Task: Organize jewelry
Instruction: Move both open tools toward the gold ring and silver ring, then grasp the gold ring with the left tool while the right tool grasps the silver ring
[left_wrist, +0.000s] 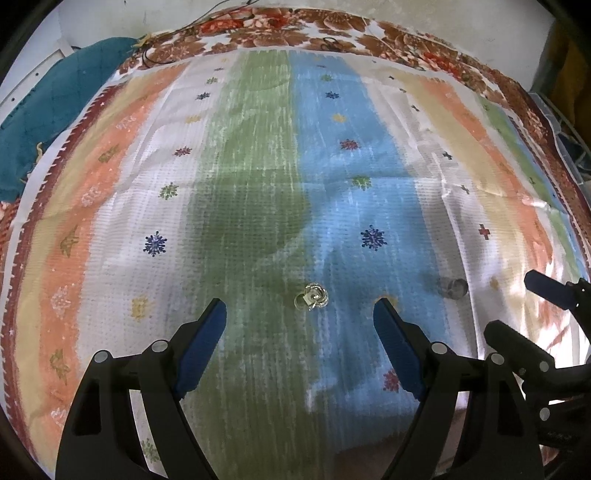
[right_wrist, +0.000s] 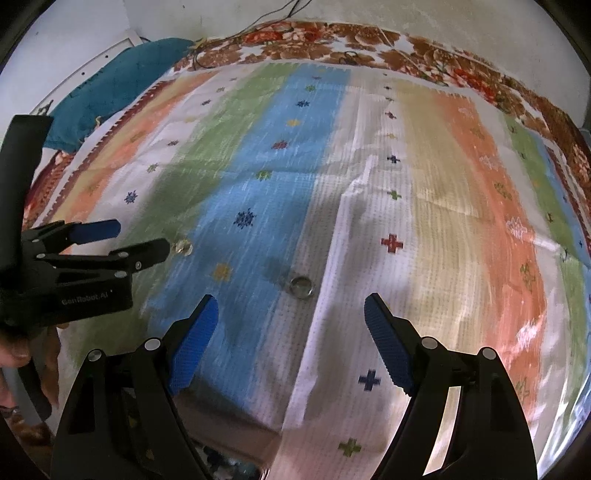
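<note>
A silver flower-shaped jewel (left_wrist: 312, 295) lies on the striped cloth (left_wrist: 258, 166), just beyond and between the tips of my left gripper (left_wrist: 301, 314), which stands open and empty above it. To its right lies a plain metal ring (left_wrist: 455, 288). In the right wrist view that ring (right_wrist: 301, 286) sits just ahead of my right gripper (right_wrist: 291, 304), also open with nothing between its blue pads. The left gripper (right_wrist: 143, 236) shows at the left there, with the flower jewel (right_wrist: 183, 245) off its tip. The right gripper (left_wrist: 508, 302) reaches in at the left wrist view's right edge.
The striped cloth lies over a brown floral blanket (left_wrist: 332, 33). A teal cloth (left_wrist: 44, 110) is bunched at the back left by the white wall. Thin cables (right_wrist: 273, 18) run along the far edge. A person's hand (right_wrist: 14, 354) holds the left gripper.
</note>
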